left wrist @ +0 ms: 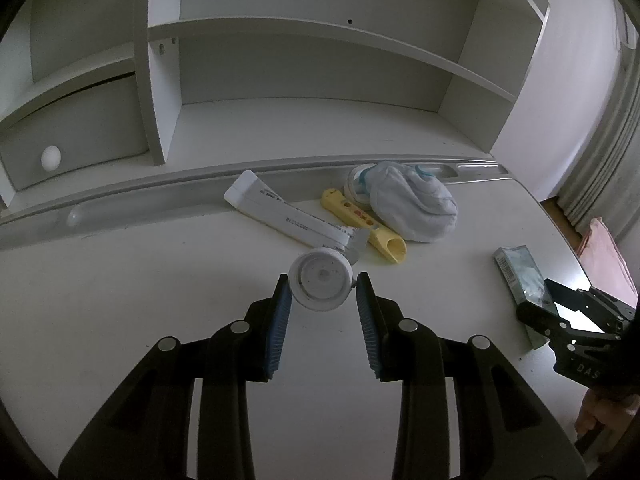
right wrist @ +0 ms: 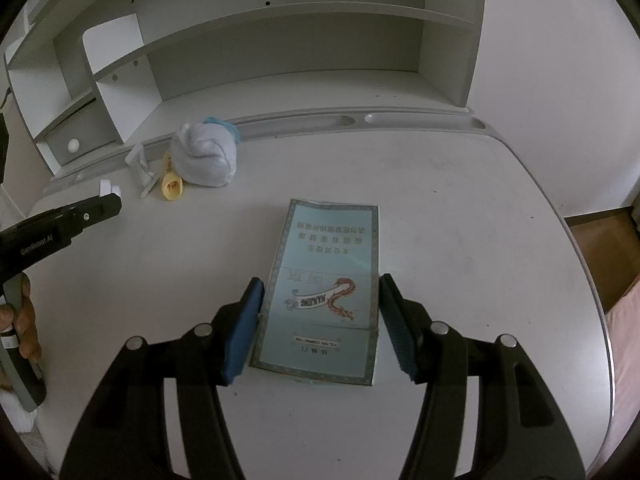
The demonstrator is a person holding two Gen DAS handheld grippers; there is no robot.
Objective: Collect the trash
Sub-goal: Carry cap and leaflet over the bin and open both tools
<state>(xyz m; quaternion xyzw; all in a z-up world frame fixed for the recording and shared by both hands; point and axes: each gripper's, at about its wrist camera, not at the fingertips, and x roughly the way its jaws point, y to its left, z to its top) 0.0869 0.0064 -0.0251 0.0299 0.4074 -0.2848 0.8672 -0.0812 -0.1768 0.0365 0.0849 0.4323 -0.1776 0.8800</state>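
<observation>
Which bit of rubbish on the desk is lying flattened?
The pale blue flattened cigarette carton between the right-hand jaws. The white round cap, yellow plastic tube and white crumpled cloth all keep their bulk.

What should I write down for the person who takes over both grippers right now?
Left gripper: shut on the white round cap, at the white tube's end.
Right gripper: shut on the side edges of the flattened blue pack, which lies flat on the desk.
Done: nothing lifted or collected yet.
Left: carry both away, then perhaps the yellow plastic piece and white cloth bundle near the desk's back edge. No bin is in view.
</observation>
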